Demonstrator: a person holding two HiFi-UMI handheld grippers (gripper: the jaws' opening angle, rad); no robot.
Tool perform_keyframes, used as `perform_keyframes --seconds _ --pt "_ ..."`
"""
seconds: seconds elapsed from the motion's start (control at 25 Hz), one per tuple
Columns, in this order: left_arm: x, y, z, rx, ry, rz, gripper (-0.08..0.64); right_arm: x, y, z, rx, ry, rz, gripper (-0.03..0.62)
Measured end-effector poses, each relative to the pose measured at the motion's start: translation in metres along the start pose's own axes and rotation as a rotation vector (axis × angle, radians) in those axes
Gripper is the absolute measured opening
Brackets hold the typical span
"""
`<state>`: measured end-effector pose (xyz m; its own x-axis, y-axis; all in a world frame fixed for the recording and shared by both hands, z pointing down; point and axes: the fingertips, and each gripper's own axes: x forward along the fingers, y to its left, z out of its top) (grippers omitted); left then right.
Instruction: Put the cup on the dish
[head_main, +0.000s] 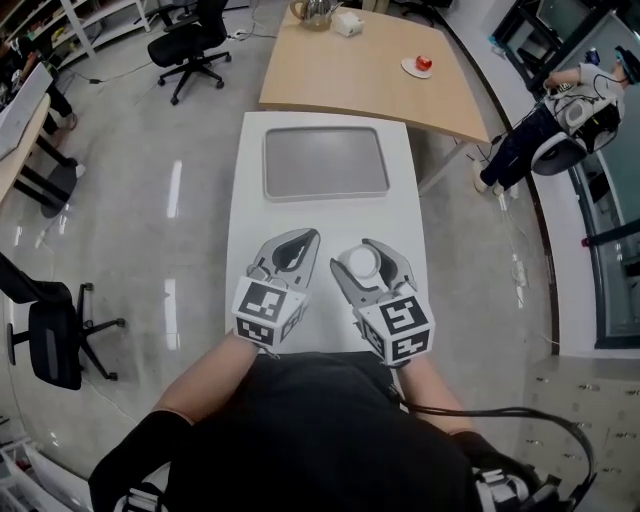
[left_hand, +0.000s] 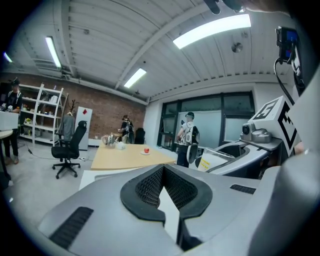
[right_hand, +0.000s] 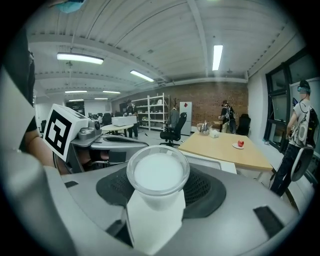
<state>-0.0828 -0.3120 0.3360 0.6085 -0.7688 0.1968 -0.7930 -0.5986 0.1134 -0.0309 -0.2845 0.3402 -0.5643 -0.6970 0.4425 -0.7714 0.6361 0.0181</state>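
Note:
In the head view my right gripper (head_main: 361, 250) is shut on a white cup (head_main: 360, 262) over the near part of the white table (head_main: 250, 200). The right gripper view shows the cup (right_hand: 158, 172) upright between the black pads (right_hand: 205, 187), its round rim facing the camera. My left gripper (head_main: 311, 237) hovers beside it on the left, shut, with nothing between its jaws (left_hand: 161, 169). The dish, a grey rectangular tray (head_main: 325, 162), lies at the far end of the table, well ahead of both grippers, with nothing on it.
Beyond the white table stands a wooden table (head_main: 350, 70) with a red apple on a small plate (head_main: 423, 64) and a teapot (head_main: 315, 12). Office chairs (head_main: 190, 45) stand at the far left, another chair (head_main: 55, 335) nearer. A person (head_main: 560, 120) stands at the right.

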Motion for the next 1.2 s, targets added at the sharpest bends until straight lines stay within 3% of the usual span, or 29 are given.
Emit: perform_keyframes --seconds 0.56,1.2 --pt "0.099 0.073 0.016 -0.009 -0.037 0.026 0.006 0.084 -0.084 0.031 -0.021 -0.033 0.009 0.247" --pt "0.222 0.164 -0.054 -0.096 0.045 0.100 0.006 0.229 -0.167 -0.007 -0.024 0.070 0.025 0.247"
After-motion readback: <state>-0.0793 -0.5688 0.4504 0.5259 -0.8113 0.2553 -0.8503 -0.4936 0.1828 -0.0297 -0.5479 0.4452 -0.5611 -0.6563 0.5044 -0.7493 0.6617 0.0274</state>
